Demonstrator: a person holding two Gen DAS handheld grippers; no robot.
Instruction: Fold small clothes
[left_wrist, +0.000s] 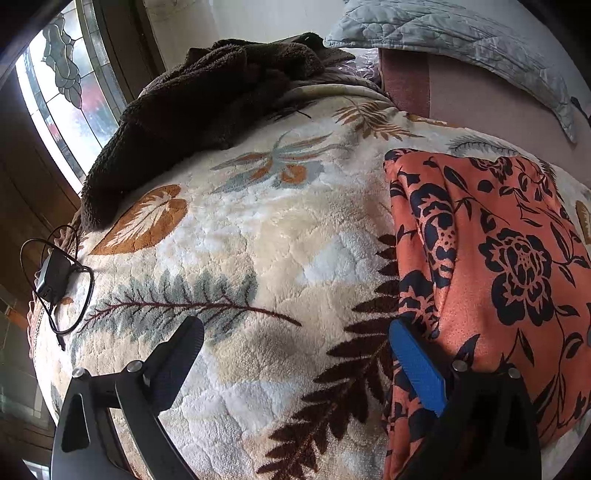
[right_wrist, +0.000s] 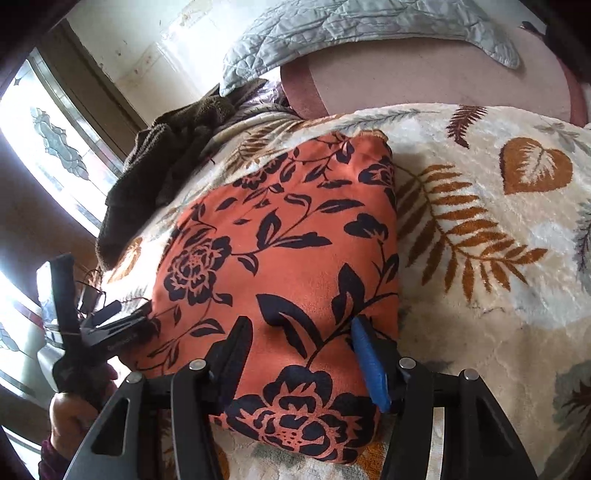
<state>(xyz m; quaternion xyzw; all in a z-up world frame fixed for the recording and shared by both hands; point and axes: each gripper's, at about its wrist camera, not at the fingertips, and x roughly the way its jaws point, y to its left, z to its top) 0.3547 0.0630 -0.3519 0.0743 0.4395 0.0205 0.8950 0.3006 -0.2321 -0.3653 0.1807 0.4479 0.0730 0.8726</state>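
Note:
An orange garment with a dark flower print (right_wrist: 288, 240) lies folded into a thick rectangle on a cream leaf-patterned blanket (left_wrist: 258, 229). My right gripper (right_wrist: 301, 325) stands half open over the garment's near end. Its black and blue fingers are apart on top of the cloth and pinch nothing. In the left wrist view the garment (left_wrist: 498, 258) fills the right side. My left gripper (left_wrist: 295, 326) is wide open above bare blanket, its blue finger (left_wrist: 417, 365) right at the garment's left edge. A hand (right_wrist: 70, 410) holds that gripper at the garment's left corner.
A dark brown fleece (left_wrist: 192, 110) is heaped at the far left of the bed. A black charger with its cable (left_wrist: 51, 277) lies at the left edge. A grey quilted pillow (left_wrist: 461, 40) and a pink sheet (left_wrist: 480, 103) are at the back. A stained-glass window (left_wrist: 62, 92) is at left.

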